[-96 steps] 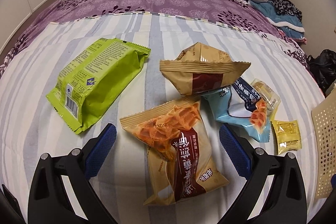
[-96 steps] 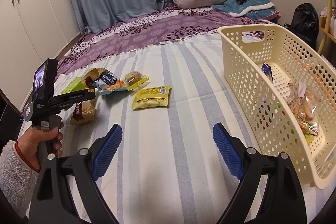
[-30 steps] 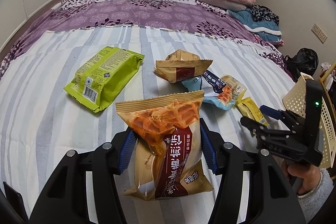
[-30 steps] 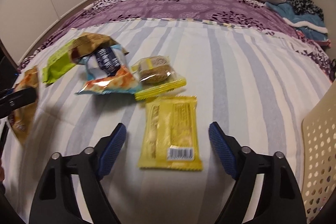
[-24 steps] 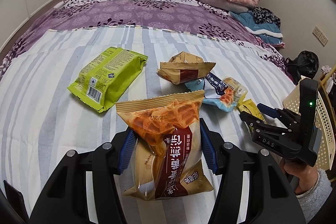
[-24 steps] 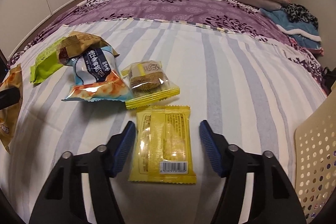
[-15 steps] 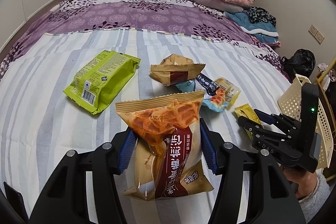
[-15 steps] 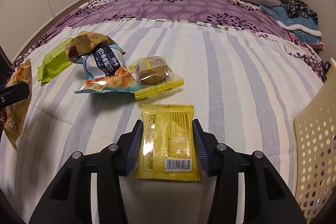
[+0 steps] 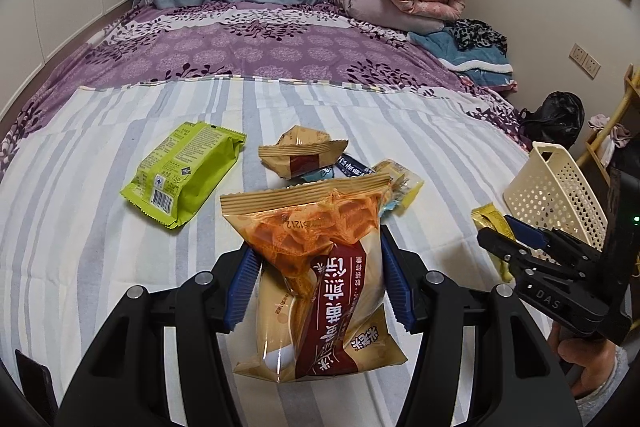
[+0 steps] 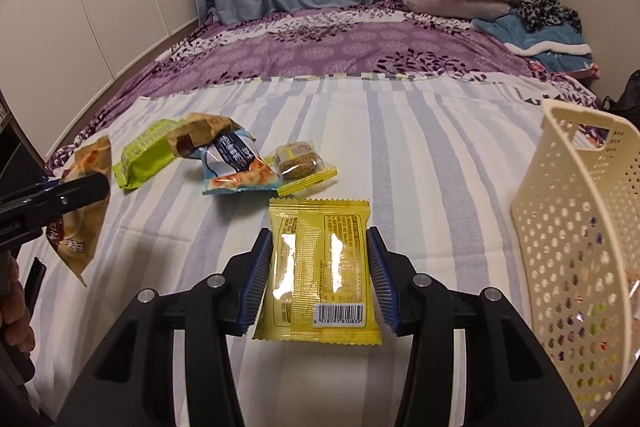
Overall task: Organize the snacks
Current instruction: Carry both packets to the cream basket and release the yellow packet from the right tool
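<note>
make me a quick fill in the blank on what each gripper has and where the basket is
1. The left gripper is shut on the orange and ____ snack bag.
2. The right gripper is shut on a flat ____ packet.
3. In the right wrist view, the cream basket stands to the ____ of that packet.

Missing words: brown; yellow; right

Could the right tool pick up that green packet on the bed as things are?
Probably not yet. The right tool is shut on the yellow packet, and the green packet lies beyond the blue snack bag, on the left tool's side.
</note>
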`<state>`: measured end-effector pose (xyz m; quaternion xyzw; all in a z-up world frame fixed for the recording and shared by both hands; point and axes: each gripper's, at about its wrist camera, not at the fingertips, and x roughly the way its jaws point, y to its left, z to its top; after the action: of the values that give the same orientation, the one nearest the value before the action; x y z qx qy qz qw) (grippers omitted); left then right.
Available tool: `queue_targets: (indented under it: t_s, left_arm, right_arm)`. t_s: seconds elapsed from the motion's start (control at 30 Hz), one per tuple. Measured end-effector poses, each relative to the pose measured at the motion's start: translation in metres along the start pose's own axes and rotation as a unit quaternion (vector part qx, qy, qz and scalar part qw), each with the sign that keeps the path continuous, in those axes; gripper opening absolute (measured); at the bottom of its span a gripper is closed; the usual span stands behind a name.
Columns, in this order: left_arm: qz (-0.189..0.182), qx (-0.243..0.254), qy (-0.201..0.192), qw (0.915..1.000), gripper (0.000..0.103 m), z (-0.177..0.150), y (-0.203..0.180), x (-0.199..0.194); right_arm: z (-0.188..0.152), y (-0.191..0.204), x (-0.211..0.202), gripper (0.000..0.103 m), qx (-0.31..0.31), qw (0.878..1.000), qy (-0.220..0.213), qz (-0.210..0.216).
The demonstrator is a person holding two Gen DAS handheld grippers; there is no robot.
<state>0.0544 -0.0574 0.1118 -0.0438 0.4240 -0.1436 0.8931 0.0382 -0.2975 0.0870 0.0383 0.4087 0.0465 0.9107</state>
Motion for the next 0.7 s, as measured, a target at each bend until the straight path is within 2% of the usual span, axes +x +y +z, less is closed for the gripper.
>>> queue_targets:
  t_s: [0.37, 0.7]
  left_arm:
    - [-0.01, 0.019, -0.025, 0.9995, 0.058, 0.0, -0.02, -0.035]
    - [-0.024, 0.048, -0.04, 0.9978, 0.058, -0.001, -0.052, -0.058]
  right_arm:
    - [-0.003, -0.02, -0.067, 0.047, 0.031, 0.998, -0.057, -0.013]
    - [-0.018, -0.065, -0.124, 0.047, 0.076, 0.99, -0.102, -0.054]
